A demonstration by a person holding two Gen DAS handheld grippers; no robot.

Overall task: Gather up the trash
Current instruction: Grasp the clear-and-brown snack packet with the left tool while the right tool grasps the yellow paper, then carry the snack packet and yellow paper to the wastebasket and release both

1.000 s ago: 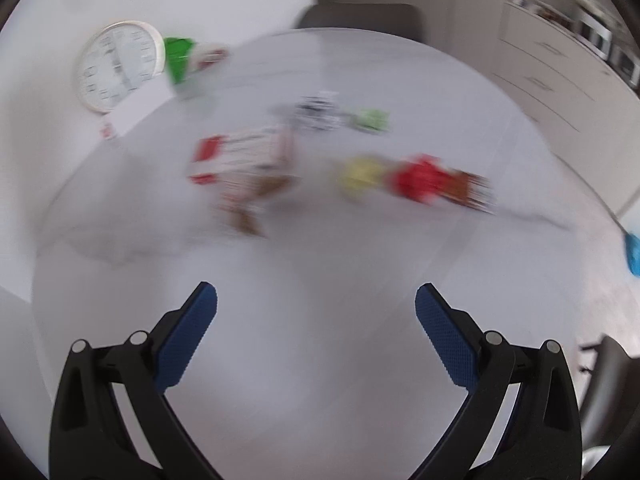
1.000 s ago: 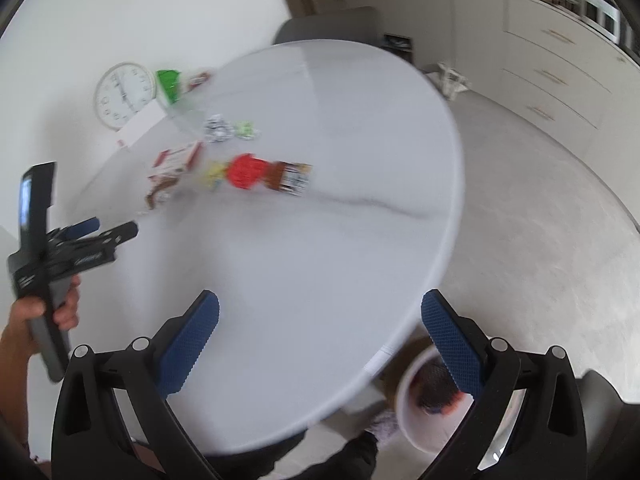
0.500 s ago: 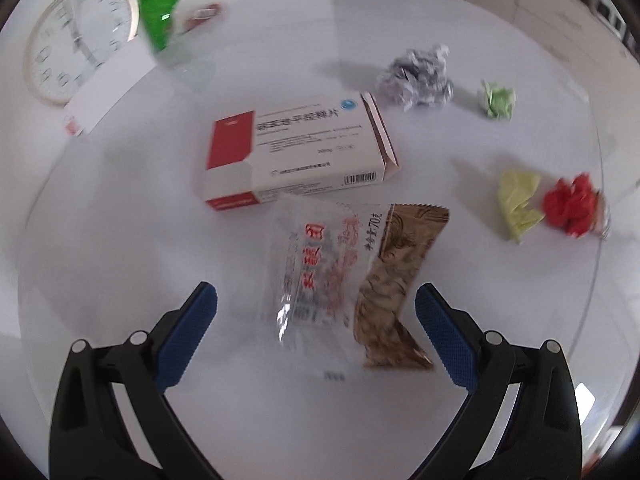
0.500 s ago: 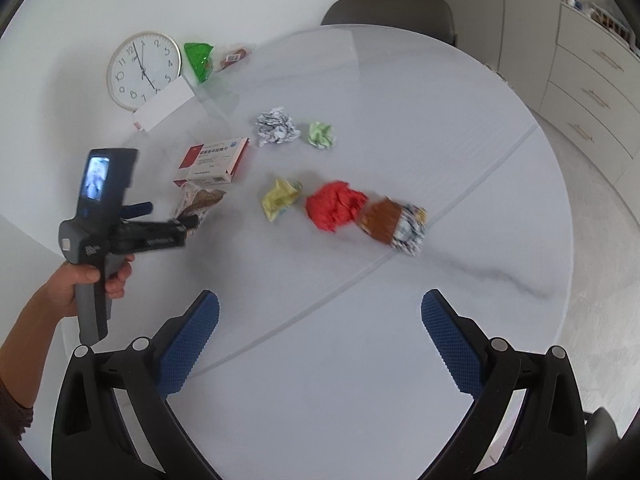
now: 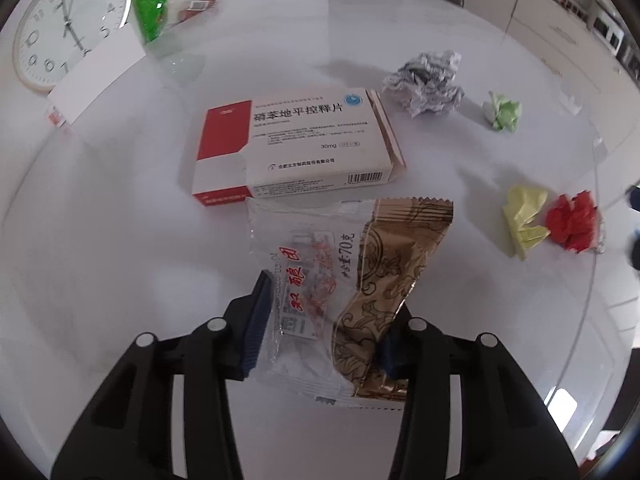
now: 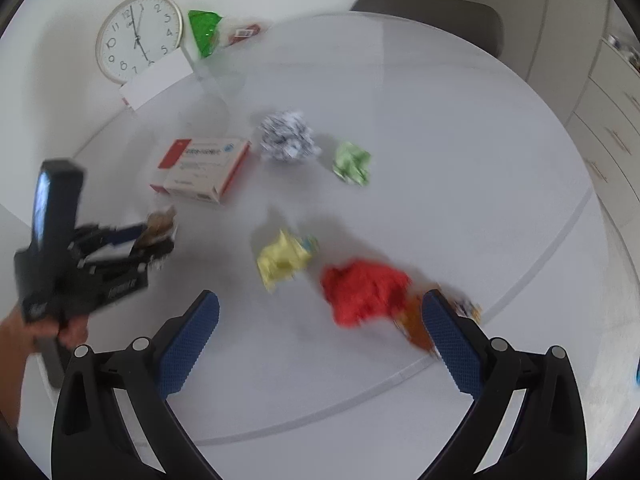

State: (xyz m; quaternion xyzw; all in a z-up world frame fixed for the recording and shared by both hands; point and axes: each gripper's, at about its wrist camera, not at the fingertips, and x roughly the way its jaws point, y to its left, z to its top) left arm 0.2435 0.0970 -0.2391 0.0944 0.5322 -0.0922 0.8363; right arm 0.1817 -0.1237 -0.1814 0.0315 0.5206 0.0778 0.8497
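The left tool [image 5: 320, 324] is closing across the near end of the snack wrapper [image 5: 352, 280], pads on both side edges; its long axis runs straight away toward the pill box [image 5: 296, 140] on the desk [image 5: 100, 240]. The right tool [image 6: 320, 340] gapes wide, empty, the red paper ball [image 6: 364, 288] just ahead between its pads.

1. We see a round white table [image 6: 420, 128] filling most of both views, with a faint grey seam running across its right side
2. At the upper left a round wall clock [image 6: 138, 36] leans against a plain white wall [image 6: 60, 8]
3. A grey chair back [image 6: 432, 16] stands behind the table's far edge, top centre
4. Pale cabinets with drawers [image 6: 612, 120] line the right edge
5. Soft, even daylight
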